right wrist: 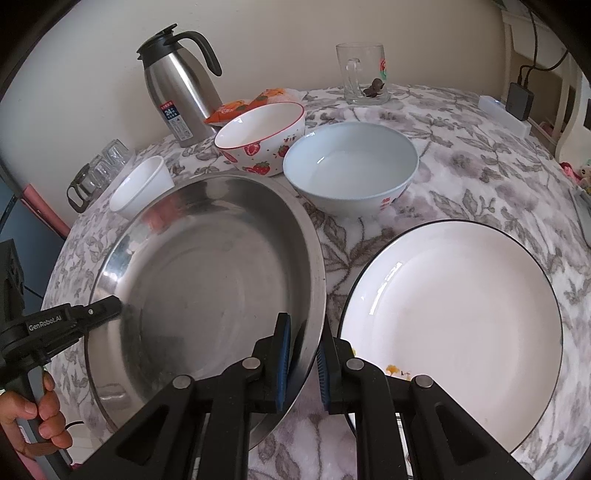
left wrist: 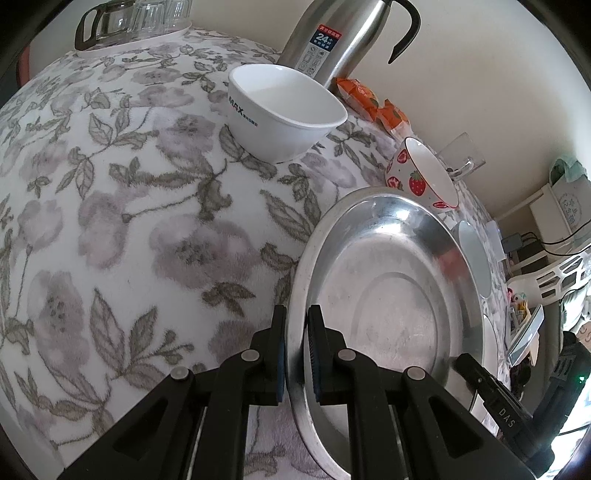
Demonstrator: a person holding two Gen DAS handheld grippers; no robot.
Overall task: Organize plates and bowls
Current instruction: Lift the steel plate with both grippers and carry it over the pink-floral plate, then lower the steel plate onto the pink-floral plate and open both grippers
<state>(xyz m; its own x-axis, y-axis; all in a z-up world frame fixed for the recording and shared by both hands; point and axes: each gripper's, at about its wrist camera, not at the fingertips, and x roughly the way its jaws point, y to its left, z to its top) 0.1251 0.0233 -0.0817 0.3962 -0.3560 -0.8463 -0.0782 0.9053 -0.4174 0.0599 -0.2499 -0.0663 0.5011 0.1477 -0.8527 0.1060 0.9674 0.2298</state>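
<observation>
A wide steel plate [left wrist: 391, 280] [right wrist: 207, 266] sits over the flowered tablecloth, gripped on two sides. My left gripper [left wrist: 295, 354] [right wrist: 110, 308] is shut on its left rim. My right gripper [right wrist: 303, 365] [left wrist: 469, 365] is shut on its right rim. Right of it lies a white plate with a black edge [right wrist: 454, 317]. Behind stand a pale blue bowl [right wrist: 351, 166] [left wrist: 474, 258], a strawberry-patterned bowl [right wrist: 258, 136] [left wrist: 424, 173] and a small white bowl [left wrist: 284, 110] [right wrist: 142, 186].
A steel thermos jug [left wrist: 332, 40] [right wrist: 177, 81] and orange snack packets [left wrist: 373, 99] [right wrist: 243, 105] stand by the wall. A glass mug [right wrist: 364, 74] is at the back, a glass pot with cups [left wrist: 125, 22] [right wrist: 99, 170] at the far left. A hand [right wrist: 40, 413] holds the left gripper's handle.
</observation>
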